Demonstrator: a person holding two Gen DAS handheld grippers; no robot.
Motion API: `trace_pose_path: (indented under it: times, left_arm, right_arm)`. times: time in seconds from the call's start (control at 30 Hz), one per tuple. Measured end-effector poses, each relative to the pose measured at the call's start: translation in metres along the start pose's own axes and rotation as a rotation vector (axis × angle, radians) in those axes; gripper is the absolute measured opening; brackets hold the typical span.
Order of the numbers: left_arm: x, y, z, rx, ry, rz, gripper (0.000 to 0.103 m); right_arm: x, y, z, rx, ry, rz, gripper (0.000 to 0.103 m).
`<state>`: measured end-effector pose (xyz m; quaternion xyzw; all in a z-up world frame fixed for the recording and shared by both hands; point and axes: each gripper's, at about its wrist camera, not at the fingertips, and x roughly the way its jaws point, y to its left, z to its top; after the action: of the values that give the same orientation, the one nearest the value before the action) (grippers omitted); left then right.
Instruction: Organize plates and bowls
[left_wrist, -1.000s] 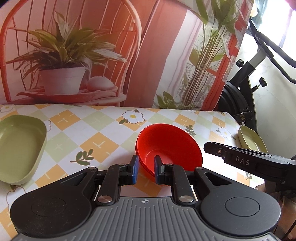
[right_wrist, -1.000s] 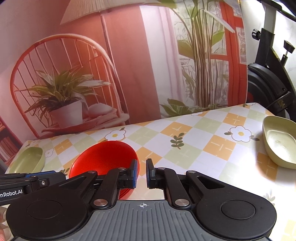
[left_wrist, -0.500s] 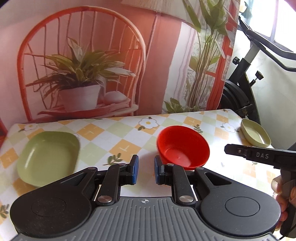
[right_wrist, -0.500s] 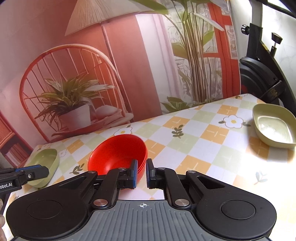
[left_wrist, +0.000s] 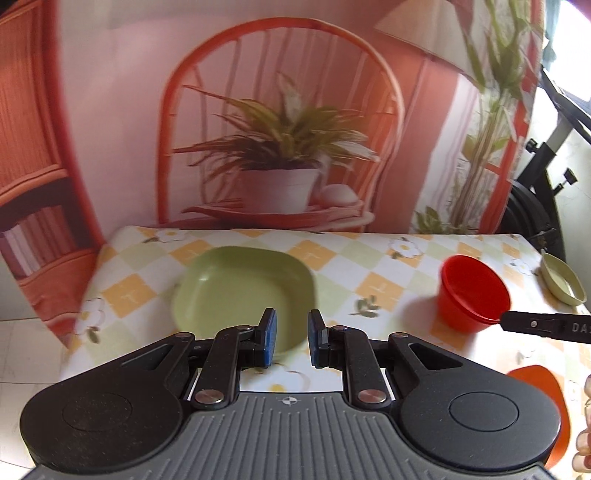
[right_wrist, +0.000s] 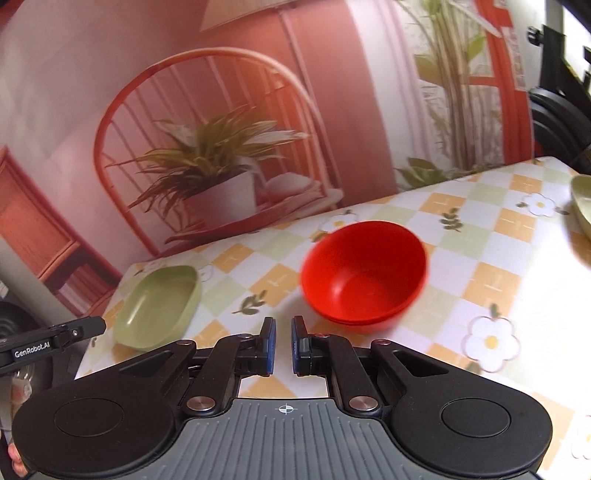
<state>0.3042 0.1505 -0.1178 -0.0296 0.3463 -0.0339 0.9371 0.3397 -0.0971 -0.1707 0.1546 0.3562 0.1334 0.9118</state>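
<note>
- Left gripper (left_wrist: 289, 338): jaws parted with a clear gap, nothing between them. The pale green rounded-square plastic plate (left_wrist: 243, 291) sits dead ahead at 12 o'clock, its near rim just beyond the jaw tips and partly hidden behind them.
- Plate lies flat on the checked flower-print desk (left_wrist: 376, 291), long axis roughly 9-to-3 across the left wrist view.
- Red round plastic bowl stack (left_wrist: 472, 291) is at about 2 o'clock from the left jaws, well apart; at least two rims show nested.
- Right gripper (right_wrist: 280, 341): jaws open only a narrow slot, empty. The red bowls (right_wrist: 364, 275) are at 1 o'clock, near but apart from the tips.
- From the right wrist view the green plate (right_wrist: 159, 306) is off at 10 o'clock, farther away.
- A second pale green dish (left_wrist: 563, 282) sits at the desk's far right edge, about 3 o'clock of the bowls.
- Judgement: the left gripper is nearer the plate and squared to it; a straight advance onto the near rim looks like the next move.
</note>
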Motion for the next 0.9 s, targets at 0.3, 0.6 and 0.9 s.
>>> trace_pose_path:
  times: [0.3, 0.6, 0.9]
  left_arm:
    - [0.024, 0.061, 0.009, -0.129, 0.022, 0.054, 0.019]
    - [0.062, 0.092, 0.003, -0.232, 0.053, 0.062, 0.019]
    - [0.079, 0.099, -0.007, -0.264, 0.063, 0.047, 0.021]
  right_arm:
    - [0.050, 0.062, 0.018, -0.082, 0.032, 0.030, 0.010]
    - [0.109, 0.105, 0.019, -0.142, 0.063, 0.049, 0.011]
    - [0.153, 0.116, 0.017, -0.155, 0.068, 0.012, 0.017]
